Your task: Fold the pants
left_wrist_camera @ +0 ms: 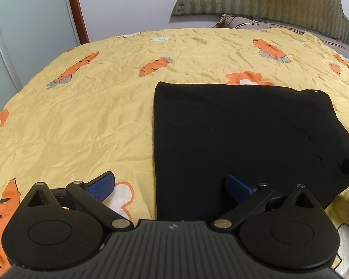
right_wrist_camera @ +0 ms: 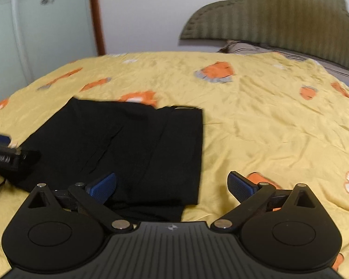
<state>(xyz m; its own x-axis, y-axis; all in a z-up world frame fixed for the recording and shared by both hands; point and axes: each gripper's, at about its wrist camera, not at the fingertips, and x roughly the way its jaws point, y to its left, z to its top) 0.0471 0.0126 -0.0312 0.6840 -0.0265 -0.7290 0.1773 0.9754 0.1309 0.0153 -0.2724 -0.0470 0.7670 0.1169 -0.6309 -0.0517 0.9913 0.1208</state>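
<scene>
On the yellow carrot-print bedspread (left_wrist_camera: 86,116) our black pants (left_wrist_camera: 232,139) lie folded flat, and we hover both grippers above the near edge: left gripper (left_wrist_camera: 169,186) fingers spread wide, right gripper (right_wrist_camera: 172,186) fingers spread too, nothing held.

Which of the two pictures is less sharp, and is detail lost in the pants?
Right wrist view: blurred throughout, as from motion; the bedspread carrots are smeared. Left wrist view: sharp, carrots crisp on the bedspread. Both: the pants read near-solid black, folds barely showing, and fisheye bends the bed edge.
</scene>
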